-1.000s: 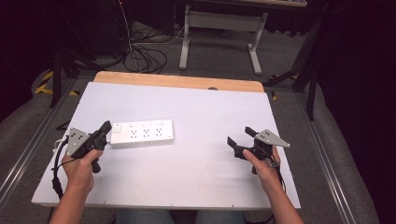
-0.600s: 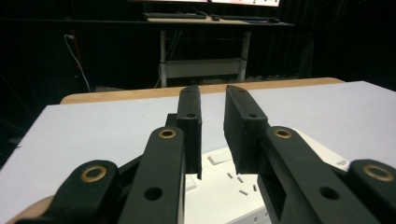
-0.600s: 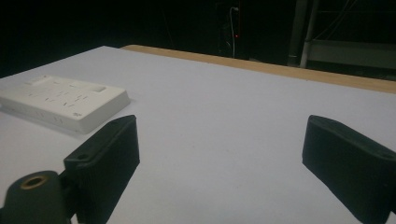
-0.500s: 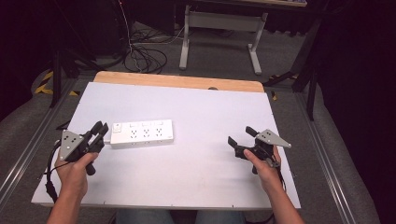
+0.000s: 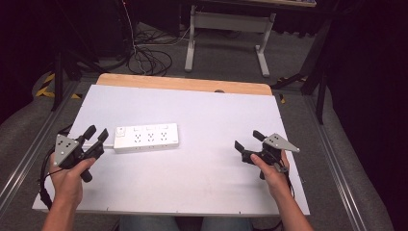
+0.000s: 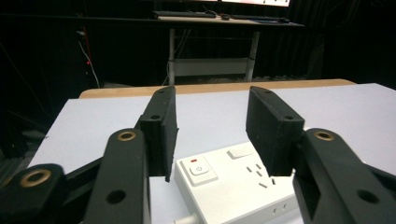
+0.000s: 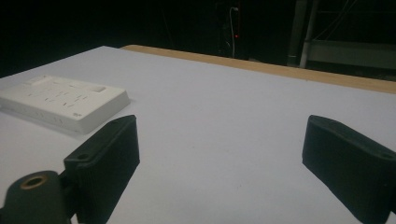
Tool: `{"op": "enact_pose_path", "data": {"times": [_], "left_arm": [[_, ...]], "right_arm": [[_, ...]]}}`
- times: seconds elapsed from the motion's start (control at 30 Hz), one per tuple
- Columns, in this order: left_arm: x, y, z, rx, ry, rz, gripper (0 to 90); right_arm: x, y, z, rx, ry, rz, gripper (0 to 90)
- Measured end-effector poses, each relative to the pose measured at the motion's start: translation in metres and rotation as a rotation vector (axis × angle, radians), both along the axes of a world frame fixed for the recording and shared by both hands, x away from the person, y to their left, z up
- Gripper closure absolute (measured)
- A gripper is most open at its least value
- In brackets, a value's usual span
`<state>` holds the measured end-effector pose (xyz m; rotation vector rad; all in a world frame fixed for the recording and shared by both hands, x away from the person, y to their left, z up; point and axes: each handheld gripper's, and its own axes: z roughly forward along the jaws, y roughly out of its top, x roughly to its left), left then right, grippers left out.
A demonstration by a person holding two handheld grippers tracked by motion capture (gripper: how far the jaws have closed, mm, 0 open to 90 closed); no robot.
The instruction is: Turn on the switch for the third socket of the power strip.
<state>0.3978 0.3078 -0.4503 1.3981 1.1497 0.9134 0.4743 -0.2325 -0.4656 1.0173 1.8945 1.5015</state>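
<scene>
Toward the left edge of the desk (image 5: 202, 103), our left gripper (image 5: 95, 136) sits just beside the switch end of the power strip (image 5: 146, 138), its jaws spread partway and holding nothing. In the left gripper view the strip's switch (image 6: 200, 169) lies low between the two black jaws, so we judge the step in hand to be the approach to that end. To do it well, we should keep the strip centred in the gap, come in low and level, and close on the short end without pinching the cord that leaves it, since a light plastic strip on a smooth sheet will likely slide if we nudge it from one side alone.

Our right gripper (image 5: 249, 143) rests near the right edge, well apart from the strip, jaws wide open and empty; in its own view the strip (image 7: 65, 102) lies off to the far left. It could steady the free end if the strip skids.

We work on a white sheet with a strip of bare wood (image 5: 183, 83) along the far edge. Beyond it the room is dark, with a tangle of cables (image 5: 144, 55) on the grey floor and the white legs of another table (image 5: 226, 29).
</scene>
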Motion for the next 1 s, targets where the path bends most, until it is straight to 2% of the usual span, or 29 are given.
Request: {"op": "enact_pose_path", "data": {"times": [0.07, 0.3, 0.4, 0.6, 0.73, 1.0], "left_arm": [[-0.0002, 0.0003, -0.0011, 0.002, 0.018, -0.002, 47.0], [0.0013, 0.0001, 0.0003, -0.013, 0.031, 0.009, 38.0], [0.0007, 0.0013, -0.0001, -0.020, 0.019, -0.011, 29.0], [0.0001, 0.0037, -0.0006, -0.017, 0.008, -0.007, 19.2], [-0.0003, 0.0021, -0.0009, -0.009, 0.006, -0.016, 6.8], [-0.0004, 0.0014, -0.0017, -0.008, 0.001, -0.026, 3.9]], "right_arm": [[0.0001, 0.0001, -0.0001, -0.001, 0.000, 0.000, 11.4], [0.0000, 0.0010, -0.0004, -0.002, 0.003, 0.003, 11.4], [0.0000, 0.0008, -0.0004, -0.002, 0.002, 0.001, 11.4], [-0.0001, 0.0011, -0.0005, -0.003, 0.003, 0.002, 11.4], [-0.0002, 0.0016, -0.0007, -0.006, 0.002, 0.002, 11.4], [0.0005, 0.0016, -0.0011, -0.008, 0.001, 0.003, 11.4]]}}
